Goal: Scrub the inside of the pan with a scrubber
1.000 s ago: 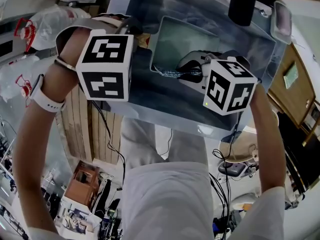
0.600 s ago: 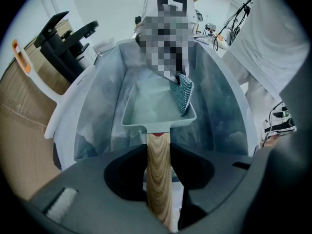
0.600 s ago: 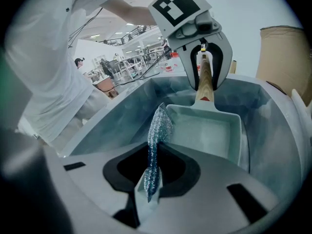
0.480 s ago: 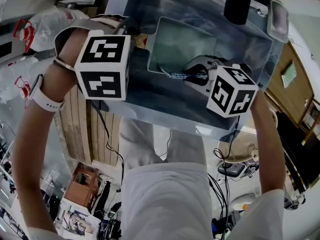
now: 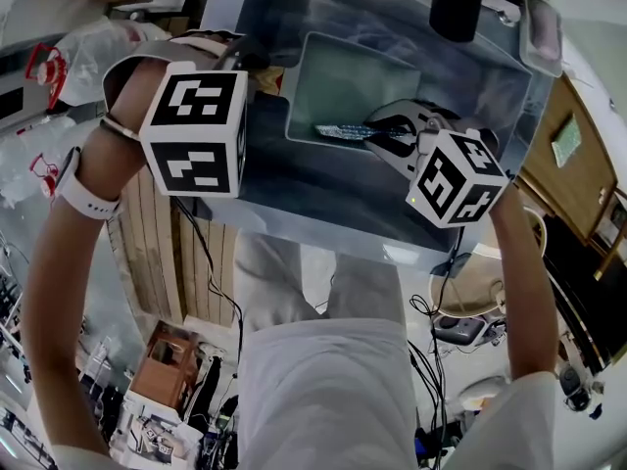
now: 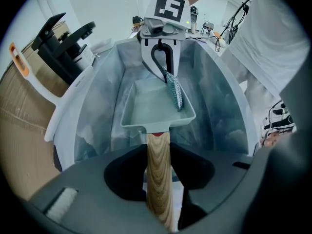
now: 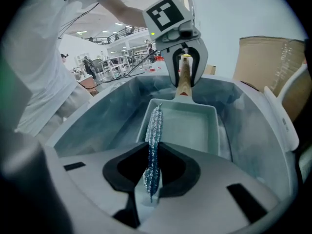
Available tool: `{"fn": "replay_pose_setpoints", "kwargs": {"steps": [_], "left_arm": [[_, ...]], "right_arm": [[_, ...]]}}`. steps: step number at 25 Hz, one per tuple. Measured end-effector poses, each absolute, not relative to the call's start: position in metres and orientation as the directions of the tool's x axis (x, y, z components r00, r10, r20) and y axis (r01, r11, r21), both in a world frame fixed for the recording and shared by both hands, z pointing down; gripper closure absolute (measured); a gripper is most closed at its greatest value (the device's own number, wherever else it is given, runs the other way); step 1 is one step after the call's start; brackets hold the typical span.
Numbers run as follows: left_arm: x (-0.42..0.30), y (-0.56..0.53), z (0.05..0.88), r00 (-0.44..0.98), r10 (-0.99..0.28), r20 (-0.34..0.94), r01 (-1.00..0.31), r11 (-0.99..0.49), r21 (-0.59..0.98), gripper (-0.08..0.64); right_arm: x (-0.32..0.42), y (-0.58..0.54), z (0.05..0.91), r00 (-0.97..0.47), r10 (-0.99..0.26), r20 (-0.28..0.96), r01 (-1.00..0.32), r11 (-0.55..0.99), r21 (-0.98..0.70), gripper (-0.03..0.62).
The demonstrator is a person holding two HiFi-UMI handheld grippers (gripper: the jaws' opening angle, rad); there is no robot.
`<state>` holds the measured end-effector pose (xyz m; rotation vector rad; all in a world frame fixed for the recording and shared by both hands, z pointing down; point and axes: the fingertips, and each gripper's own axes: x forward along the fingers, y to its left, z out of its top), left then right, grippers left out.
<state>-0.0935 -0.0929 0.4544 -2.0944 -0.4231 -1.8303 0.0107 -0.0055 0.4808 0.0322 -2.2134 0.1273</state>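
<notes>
Pale square pan [image 5: 358, 81] sits in a translucent blue-grey plastic tub [image 5: 294, 189] — left gripper [image 6: 158, 155] jaws clamp the pan's light wooden handle [image 6: 159, 189]. Right gripper [image 7: 152, 165] jaws pinch a flat glittery blue scrubber [image 7: 155, 126] — edge-on inside the pan, along one side wall.

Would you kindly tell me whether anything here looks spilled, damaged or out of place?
Nothing stands out. The pan is level inside the tub, its wooden handle held by the left gripper; the right gripper holds the scrubber inside the pan. No spill or damage shows.
</notes>
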Motion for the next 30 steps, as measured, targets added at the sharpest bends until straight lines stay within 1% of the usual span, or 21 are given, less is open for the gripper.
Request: {"fn": "replay_pose_setpoints", "kwargs": {"steps": [7,15,19,24,30], "left_arm": [[-0.094,-0.093,0.454,0.131,0.006,0.991,0.434,-0.899,-0.053,0.413],[-0.094,-0.093,0.454,0.13,0.005,0.992,0.437,-0.898,-0.052,0.413],[-0.093,-0.093,0.455,0.129,0.006,0.992,0.446,-0.893,-0.053,0.411],[-0.094,-0.093,0.455,0.125,-0.001,0.992,0.458,-0.887,-0.059,0.411],[-0.094,-0.093,0.455,0.122,0.002,0.993,0.465,-0.884,-0.055,0.41]], "right_arm": [[0.018,-0.045,0.484,-0.571,-0.16,0.805,-0.19,0.98,0.06,0.543],[0.037,-0.081,0.489,-0.506,-0.325,0.799,-0.315,0.932,0.18,0.543],[0.042,-0.097,0.487,-0.463,-0.411,0.785,-0.327,0.903,0.28,0.545],[0.048,-0.116,0.486,-0.417,-0.493,0.764,-0.353,0.862,0.364,0.545],[0.049,-0.117,0.486,-0.414,-0.509,0.754,-0.342,0.855,0.39,0.545]]}}
